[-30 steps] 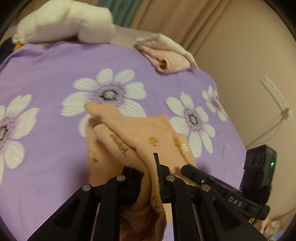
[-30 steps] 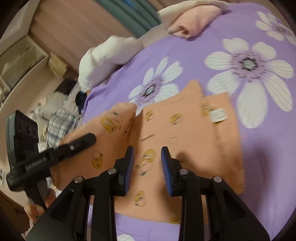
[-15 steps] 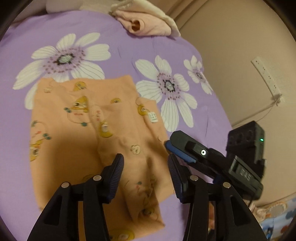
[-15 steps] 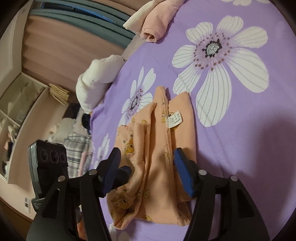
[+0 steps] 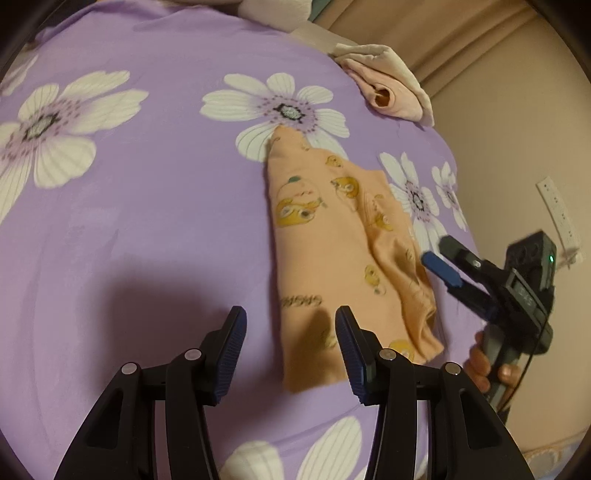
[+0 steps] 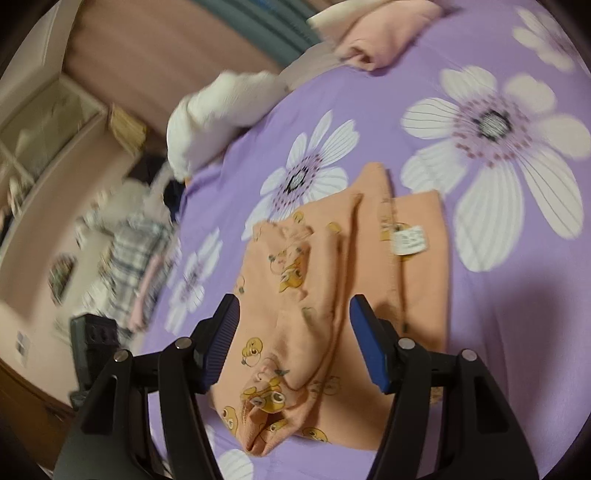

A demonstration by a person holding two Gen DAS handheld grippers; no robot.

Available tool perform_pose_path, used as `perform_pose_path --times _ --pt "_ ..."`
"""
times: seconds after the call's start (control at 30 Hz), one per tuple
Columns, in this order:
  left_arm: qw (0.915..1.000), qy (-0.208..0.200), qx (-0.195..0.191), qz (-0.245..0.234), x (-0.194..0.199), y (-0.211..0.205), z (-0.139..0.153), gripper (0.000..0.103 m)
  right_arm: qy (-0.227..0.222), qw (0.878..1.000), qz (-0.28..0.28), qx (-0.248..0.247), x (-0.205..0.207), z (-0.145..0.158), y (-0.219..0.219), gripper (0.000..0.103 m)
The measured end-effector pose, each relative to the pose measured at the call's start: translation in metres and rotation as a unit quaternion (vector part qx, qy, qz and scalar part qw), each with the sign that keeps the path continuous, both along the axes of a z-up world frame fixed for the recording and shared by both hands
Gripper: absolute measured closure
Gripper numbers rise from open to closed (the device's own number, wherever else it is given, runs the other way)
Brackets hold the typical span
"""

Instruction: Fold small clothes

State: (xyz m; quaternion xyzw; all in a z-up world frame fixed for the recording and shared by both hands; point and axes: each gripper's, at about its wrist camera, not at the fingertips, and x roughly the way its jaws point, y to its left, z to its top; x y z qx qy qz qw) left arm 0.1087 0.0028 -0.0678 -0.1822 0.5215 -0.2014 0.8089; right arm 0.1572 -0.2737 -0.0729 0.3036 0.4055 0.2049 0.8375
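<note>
The orange garment (image 5: 332, 254), lying part-folded on the purple floral sheet (image 5: 147, 206), is light, limp knit (grip a doubled edge, not one layer), while the left gripper (image 5: 290, 345) and right gripper (image 6: 293, 341) stand released, holding nothing.

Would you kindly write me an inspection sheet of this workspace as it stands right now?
Surface: purple bedsheet with white flowers, wrinkled.
Job's things: orange printed garment lies folded lengthwise on the sheet, its white label facing up.
Clutter: rolled pink garment near the bed's far edge; white bundle; plaid pile beyond the bed.
Grippers: left gripper open, nothing between its pads; right gripper open above the garment, not gripping it.
Cables: thin dark cable hangs from the right gripper's handle.
Surroundings: beige curtains, a white power strip on the wall.
</note>
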Motion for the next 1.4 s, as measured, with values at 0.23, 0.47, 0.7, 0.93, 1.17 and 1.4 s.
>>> perform_pose_path --times 0.23,0.47,0.7,0.93,1.17,1.4 --pt "0.9998 0.010 -0.016 -0.003 -0.001 0.007 -0.007 0.055 0.050 0.997 0.006 -0.062 0.040 -0.025 0.019 0.045" --pt "0.9993 0.025 -0.028 0.008 0.003 0.019 -0.018 0.055 0.043 0.998 0.004 -0.039 0.047 -0.033 0.019 0.079" --pt "0.9994 0.023 -0.026 0.003 0.006 0.015 -0.014 0.055 0.008 1.000 -0.008 0.000 0.039 -0.016 0.007 0.094" --pt "0.9997 -0.002 -0.019 -0.018 0.013 -0.004 0.003 0.055 -0.023 0.999 -0.033 -0.023 0.033 0.022 -0.022 0.094" --pt "0.9984 -0.013 0.005 -0.054 0.023 -0.044 0.008 0.055 0.068 0.996 -0.050 0.007 0.044 -0.037 -0.044 0.085" --pt "0.9912 -0.074 0.015 -0.109 0.031 -0.093 0.025 0.055 0.038 0.992 -0.117 -0.024 0.025 -0.024 -0.074 0.071"
